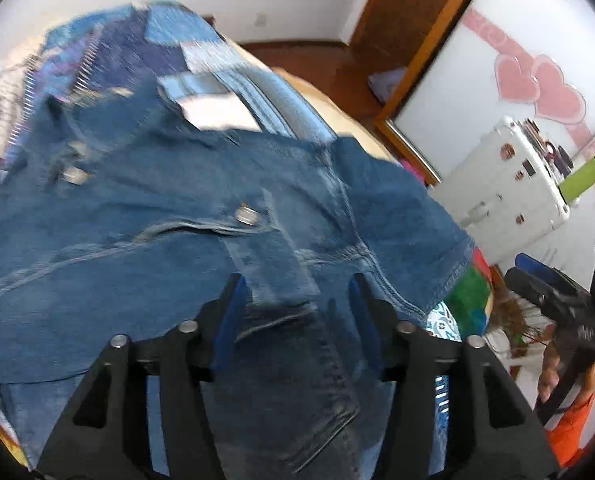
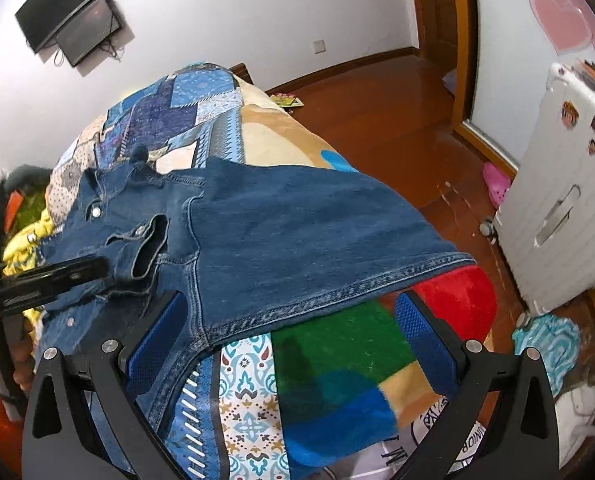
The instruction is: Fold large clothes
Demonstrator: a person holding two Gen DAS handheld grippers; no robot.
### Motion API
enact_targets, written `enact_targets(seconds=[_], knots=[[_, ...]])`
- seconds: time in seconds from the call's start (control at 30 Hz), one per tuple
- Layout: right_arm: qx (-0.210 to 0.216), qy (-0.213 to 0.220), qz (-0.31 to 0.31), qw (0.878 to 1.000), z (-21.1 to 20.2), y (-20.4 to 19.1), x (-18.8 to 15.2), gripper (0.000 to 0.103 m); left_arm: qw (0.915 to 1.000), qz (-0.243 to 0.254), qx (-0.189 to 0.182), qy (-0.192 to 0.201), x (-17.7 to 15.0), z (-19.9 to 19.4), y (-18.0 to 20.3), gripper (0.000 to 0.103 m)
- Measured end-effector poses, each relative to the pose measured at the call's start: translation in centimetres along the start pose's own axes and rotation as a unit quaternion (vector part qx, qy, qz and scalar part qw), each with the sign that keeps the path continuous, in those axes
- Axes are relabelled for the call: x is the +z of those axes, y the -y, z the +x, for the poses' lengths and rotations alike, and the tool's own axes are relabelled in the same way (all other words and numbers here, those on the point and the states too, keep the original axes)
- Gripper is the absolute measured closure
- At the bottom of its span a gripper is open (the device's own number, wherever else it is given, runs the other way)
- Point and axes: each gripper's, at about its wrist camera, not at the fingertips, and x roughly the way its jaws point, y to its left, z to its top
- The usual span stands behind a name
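A blue denim jacket (image 1: pixel 169 216) lies on the bed, its snap buttons facing up. It also shows in the right wrist view (image 2: pixel 289 232), with its hem hanging toward the bed's near corner. My left gripper (image 1: pixel 295 286) is open just above the jacket, with denim lying between its fingers. It also appears in the right wrist view (image 2: pixel 101 276), next to the sleeve cuff (image 2: pixel 149 248). My right gripper (image 2: pixel 293 304) is open at the jacket's hem, its left finger (image 2: pixel 157 340) under or against the denim edge. It shows in the left wrist view (image 1: pixel 537 272) off to the right.
The bed carries a patchwork quilt (image 2: pixel 185 112) and a colourful blanket (image 2: pixel 337 360). A white suitcase (image 2: pixel 569 208) stands on the wooden floor at the right. A pink shoe (image 2: pixel 495 182) and cloth (image 2: pixel 545 340) lie on the floor.
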Motion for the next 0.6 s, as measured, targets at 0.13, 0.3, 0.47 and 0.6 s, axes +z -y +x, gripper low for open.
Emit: enact_targets(seconds=[0.13, 0.3, 0.47, 0.6], knots=[[0.007, 0.000, 0.024, 1.000, 0.0, 1.8, 0.6, 0.000, 0.9970, -0.012, 0.065, 0.041, -0.5, -3.4, -2.6, 0.031], [0.032, -0.026, 0.078, 0.996, 1.4, 4.8, 0.8, 0.000, 0.9852, -0.030, 0.156, 0.065, -3.2, -6.3, -7.0, 0.018], [0.091, -0.071, 0.149, 0.982, 4.2, 7.7, 0.4, 0.000, 0.9773, -0.066, 0.195, 0.049, -6.4, -7.5, -10.9, 0.018], [0.112, -0.094, 0.184, 0.972, 6.6, 9.4, 0.2, 0.008, 0.9744, -0.119, 0.186, 0.040, -9.2, -7.7, -13.4, 0.017]])
